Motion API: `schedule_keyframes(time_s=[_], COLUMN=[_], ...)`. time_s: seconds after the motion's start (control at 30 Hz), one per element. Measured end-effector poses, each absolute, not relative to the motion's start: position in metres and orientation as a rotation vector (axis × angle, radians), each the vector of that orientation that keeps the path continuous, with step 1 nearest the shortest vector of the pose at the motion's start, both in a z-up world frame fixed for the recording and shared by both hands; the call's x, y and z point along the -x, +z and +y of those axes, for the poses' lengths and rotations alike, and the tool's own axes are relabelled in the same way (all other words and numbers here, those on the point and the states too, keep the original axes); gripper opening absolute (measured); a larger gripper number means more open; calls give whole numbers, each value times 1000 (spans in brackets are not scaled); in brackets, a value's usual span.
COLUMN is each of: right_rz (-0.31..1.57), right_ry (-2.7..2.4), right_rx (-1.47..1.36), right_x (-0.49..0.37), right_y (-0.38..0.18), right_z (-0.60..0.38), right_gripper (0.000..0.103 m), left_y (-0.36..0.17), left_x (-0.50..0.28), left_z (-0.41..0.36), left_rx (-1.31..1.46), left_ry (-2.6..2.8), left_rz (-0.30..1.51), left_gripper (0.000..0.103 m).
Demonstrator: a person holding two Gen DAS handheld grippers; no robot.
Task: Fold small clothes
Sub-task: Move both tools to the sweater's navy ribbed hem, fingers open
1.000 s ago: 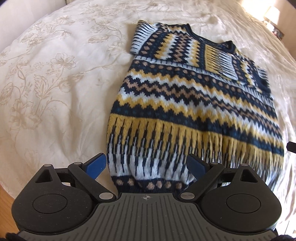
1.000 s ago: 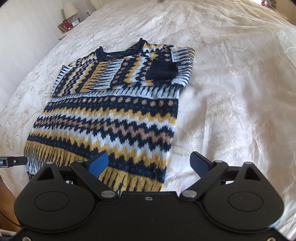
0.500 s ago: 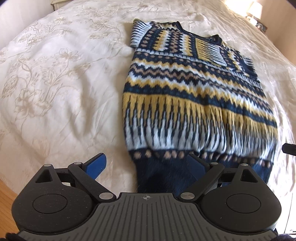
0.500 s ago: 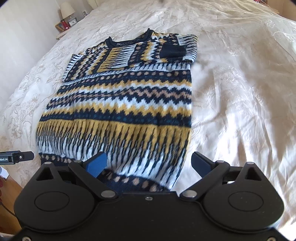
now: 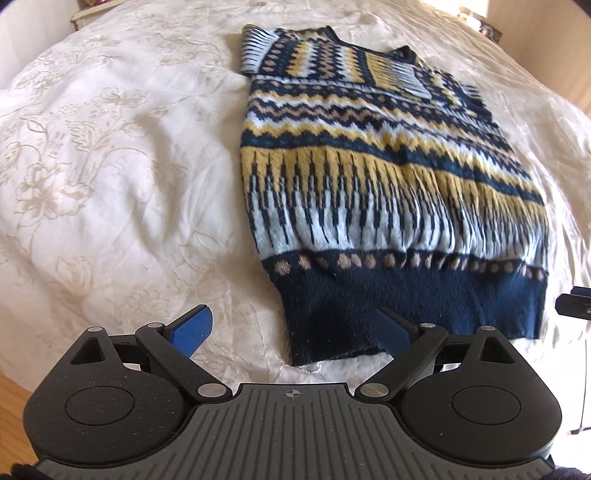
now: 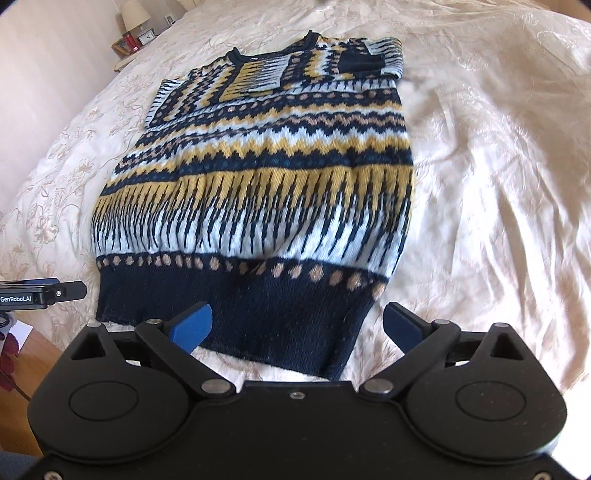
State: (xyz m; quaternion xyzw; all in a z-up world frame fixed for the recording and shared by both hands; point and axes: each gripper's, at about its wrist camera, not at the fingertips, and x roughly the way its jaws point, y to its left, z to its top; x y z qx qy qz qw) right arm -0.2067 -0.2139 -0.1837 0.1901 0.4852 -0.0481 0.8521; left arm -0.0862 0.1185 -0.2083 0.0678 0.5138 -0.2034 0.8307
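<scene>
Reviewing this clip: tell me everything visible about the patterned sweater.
The sweater is a thick-looking knit with navy, mustard, pale blue and tan zigzag and dot bands, a navy ribbed hem and a navy neckline. It lies flat on the cream embroidered bedspread, both sleeves folded in across the chest, hem nearest the cameras. The open left gripper and open right gripper each straddle a hem corner; contact cannot be told.

A lamp and clock stand beside the bedspread.

A wide bed under a cream floral-embroidered bedspread fills the room. A wooden nightstand beside the pale wall carries a small cream-shaded lamp.
</scene>
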Motion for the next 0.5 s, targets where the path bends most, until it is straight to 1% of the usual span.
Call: schedule_keyframes(time_s=[0.5], right_rz=[1039], right_ry=[-124], right_rx=[-509], right_x=[196], right_y=[-220], right_z=[-223], right_gripper=[99], left_y=[-238], left_x=[68], left_z=[99], left_rx=[-130], left_ry=[-469], left_rz=[1093], left_gripper=[94])
